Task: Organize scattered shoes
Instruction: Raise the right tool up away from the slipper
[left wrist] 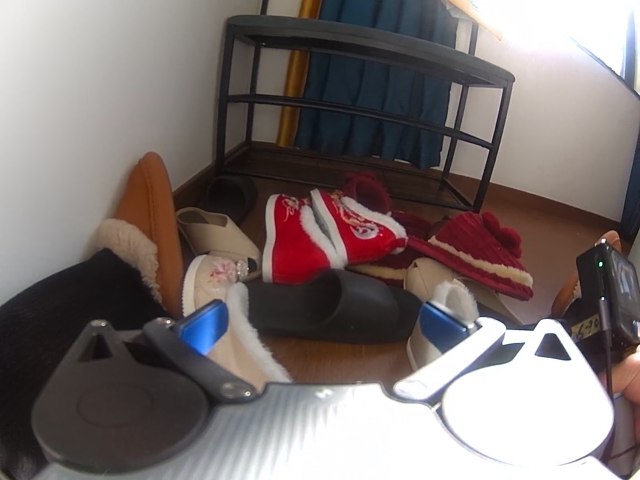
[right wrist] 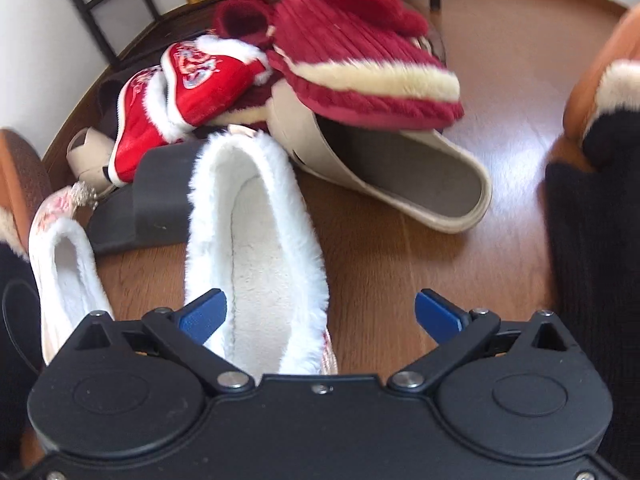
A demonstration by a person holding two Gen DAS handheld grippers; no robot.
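Note:
Scattered shoes lie on the wooden floor before a black shoe rack (left wrist: 360, 92). A pair of red embroidered booties (left wrist: 320, 236) sits mid-pile, also in the right wrist view (right wrist: 168, 100). A black slide (left wrist: 336, 304), dark red corduroy slippers (left wrist: 476, 256), beige mules (right wrist: 400, 176) and white fur-lined slippers (right wrist: 256, 240) lie around them. My left gripper (left wrist: 324, 324) is open above the black slide. My right gripper (right wrist: 320, 316) is open, its left finger over the heel of a white fur-lined slipper.
A white wall runs along the left. Blue curtains (left wrist: 384, 60) hang behind the rack. A tan fur-lined slipper (left wrist: 152, 216) leans on the wall; another (right wrist: 600, 80) is at the right. Black sleeves (right wrist: 592, 240) frame the views.

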